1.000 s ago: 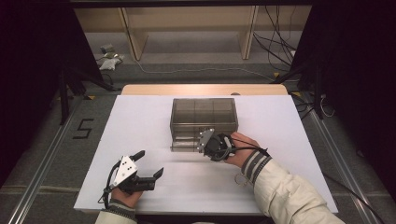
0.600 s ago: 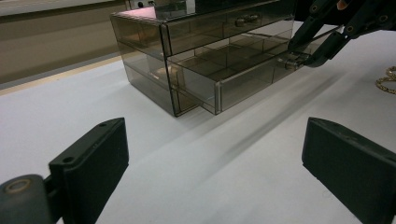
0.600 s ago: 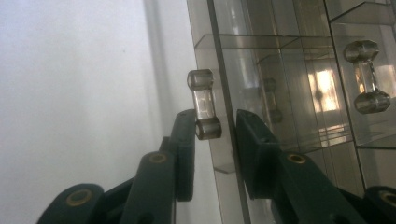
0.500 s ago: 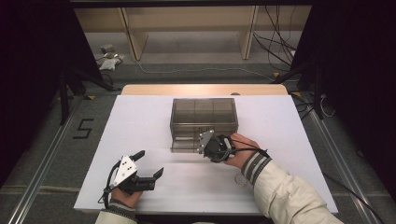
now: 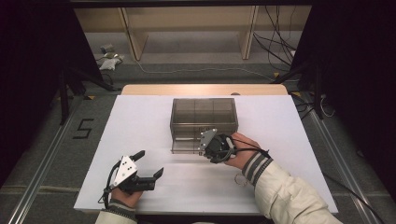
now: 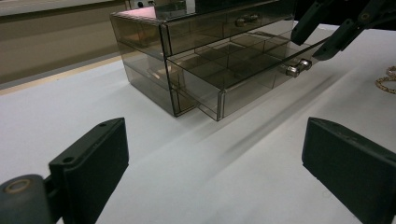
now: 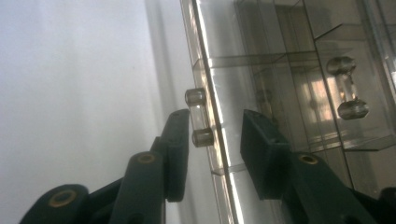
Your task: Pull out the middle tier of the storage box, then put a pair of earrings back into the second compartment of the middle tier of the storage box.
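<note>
Smoked-acrylic lower drawer [image 6: 243,81] partly out, right gripper [image 7: 212,140] jaws straddling its front by the handle [image 7: 200,117], unclamped; left gripper [image 5: 148,164] wide open, idle.

Smoky clear drawer box [image 5: 204,122], bottom drawer [image 6: 243,77] partly out.

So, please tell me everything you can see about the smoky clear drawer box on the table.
The drawer box looks like smoky transparent plastic, with two drawers stacked and inner dividers. It stands upright on the white table. The lower drawer is pulled partly out; the compartments that show look empty. Each drawer has a small clear handle. The right gripper straddles the lower drawer's front edge.
</note>
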A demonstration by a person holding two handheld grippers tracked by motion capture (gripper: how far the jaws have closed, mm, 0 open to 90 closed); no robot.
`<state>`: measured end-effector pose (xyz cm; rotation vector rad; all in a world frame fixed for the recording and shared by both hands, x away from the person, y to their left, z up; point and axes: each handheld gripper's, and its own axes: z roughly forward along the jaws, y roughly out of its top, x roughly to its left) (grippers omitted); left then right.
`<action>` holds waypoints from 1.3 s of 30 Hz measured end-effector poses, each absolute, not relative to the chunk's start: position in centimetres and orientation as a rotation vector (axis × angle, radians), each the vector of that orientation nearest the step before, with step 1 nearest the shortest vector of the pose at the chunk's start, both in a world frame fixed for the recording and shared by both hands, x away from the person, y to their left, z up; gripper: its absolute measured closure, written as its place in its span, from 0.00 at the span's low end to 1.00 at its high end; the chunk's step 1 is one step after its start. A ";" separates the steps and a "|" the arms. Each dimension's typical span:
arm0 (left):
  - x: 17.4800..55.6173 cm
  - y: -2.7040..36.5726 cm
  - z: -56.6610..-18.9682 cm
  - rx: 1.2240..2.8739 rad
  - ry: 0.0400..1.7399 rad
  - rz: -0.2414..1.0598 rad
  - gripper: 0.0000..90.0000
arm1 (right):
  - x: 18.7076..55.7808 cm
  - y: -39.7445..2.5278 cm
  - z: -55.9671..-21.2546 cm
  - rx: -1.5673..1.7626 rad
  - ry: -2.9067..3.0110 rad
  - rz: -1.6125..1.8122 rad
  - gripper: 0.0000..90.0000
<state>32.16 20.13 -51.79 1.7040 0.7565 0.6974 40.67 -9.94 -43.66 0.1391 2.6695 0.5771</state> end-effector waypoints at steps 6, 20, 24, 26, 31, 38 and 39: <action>32.2 20.1 -51.8 1.704 0.756 0.697 0.08 | 40.2 -10.4 -42.7 0.160 2.659 0.639 0.64; 32.4 20.1 -51.7 1.704 0.759 0.700 0.08 | 39.3 -13.0 -40.2 0.247 2.596 0.800 0.62; 32.3 20.1 -51.7 1.710 0.757 0.697 0.08 | 39.1 -13.7 -40.0 0.270 2.585 0.803 0.61; 32.3 20.0 -51.8 1.707 0.754 0.696 0.08 | 39.0 -14.0 -39.9 0.283 2.576 0.812 0.61; 32.3 20.0 -51.8 1.710 0.750 0.690 0.08 | 38.4 -14.8 -39.5 0.311 2.562 0.828 0.60; 32.3 20.0 -51.8 1.709 0.749 0.689 0.08 | 37.3 -15.9 -38.9 0.337 2.551 0.832 0.59; 32.3 20.0 -51.8 1.709 0.750 0.692 0.08 | 37.3 -16.0 -38.9 0.339 2.551 0.832 0.59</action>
